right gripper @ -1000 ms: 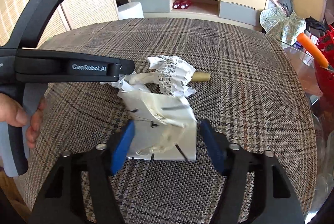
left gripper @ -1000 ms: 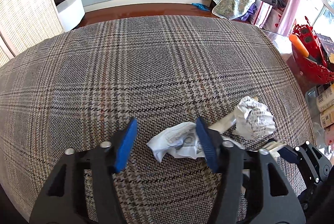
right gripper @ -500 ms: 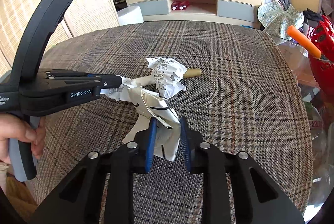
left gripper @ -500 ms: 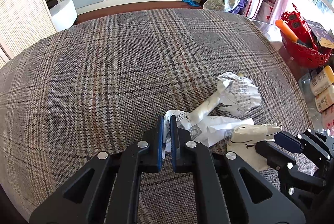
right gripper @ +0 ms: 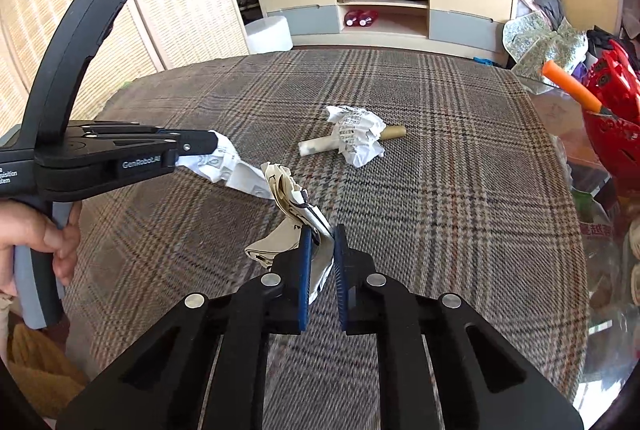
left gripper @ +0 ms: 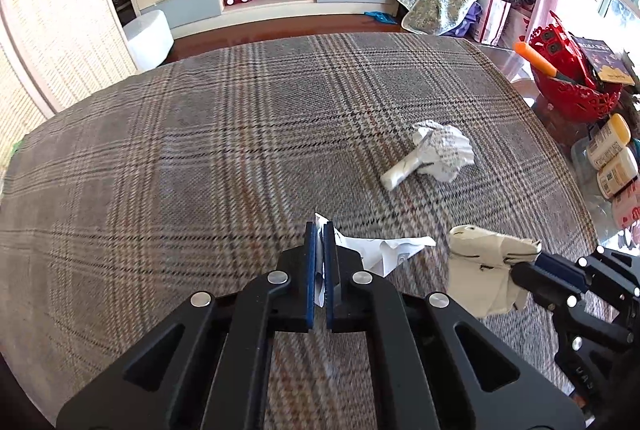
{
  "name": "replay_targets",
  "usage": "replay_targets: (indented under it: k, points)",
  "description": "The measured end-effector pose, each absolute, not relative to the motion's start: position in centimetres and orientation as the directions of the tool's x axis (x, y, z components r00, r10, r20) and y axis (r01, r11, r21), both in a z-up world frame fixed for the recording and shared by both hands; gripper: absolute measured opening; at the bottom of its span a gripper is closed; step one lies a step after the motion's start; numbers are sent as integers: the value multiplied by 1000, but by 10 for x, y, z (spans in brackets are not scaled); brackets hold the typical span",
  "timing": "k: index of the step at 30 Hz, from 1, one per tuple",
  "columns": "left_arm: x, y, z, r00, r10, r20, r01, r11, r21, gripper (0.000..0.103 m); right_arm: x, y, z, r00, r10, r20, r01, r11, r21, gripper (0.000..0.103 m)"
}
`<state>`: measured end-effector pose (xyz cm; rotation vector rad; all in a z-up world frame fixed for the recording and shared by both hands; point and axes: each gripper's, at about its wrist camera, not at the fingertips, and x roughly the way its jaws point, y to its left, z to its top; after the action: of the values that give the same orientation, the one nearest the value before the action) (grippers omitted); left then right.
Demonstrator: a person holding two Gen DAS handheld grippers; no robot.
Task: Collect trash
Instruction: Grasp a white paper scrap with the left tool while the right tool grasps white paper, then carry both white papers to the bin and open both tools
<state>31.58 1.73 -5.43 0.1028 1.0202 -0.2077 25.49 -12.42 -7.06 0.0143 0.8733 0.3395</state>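
I see brown-grey plaid tablecloth (left gripper: 240,133), white printed paper wad (left gripper: 444,149), cream wrapper (right gripper: 288,189), red basket (left gripper: 568,97), blue pads (right gripper: 304,278).

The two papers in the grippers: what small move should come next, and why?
Probably lift both a little higher. The left gripper is shut on the white paper, the right gripper on the cream paper, and both papers hang low over the checked cloth.

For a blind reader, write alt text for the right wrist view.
The right gripper is shut on cream crumpled paper above a plaid tabletop. The left gripper pinches white printed paper; a third wad lies beyond.
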Motion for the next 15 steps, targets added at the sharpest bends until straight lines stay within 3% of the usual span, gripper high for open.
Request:
replay_targets:
  k: [15]
  points:
    - [141, 12, 0, 554, -219, -803, 251, 964, -91, 1, 120, -176, -20, 640, 255, -725, -207, 966, 157, 12]
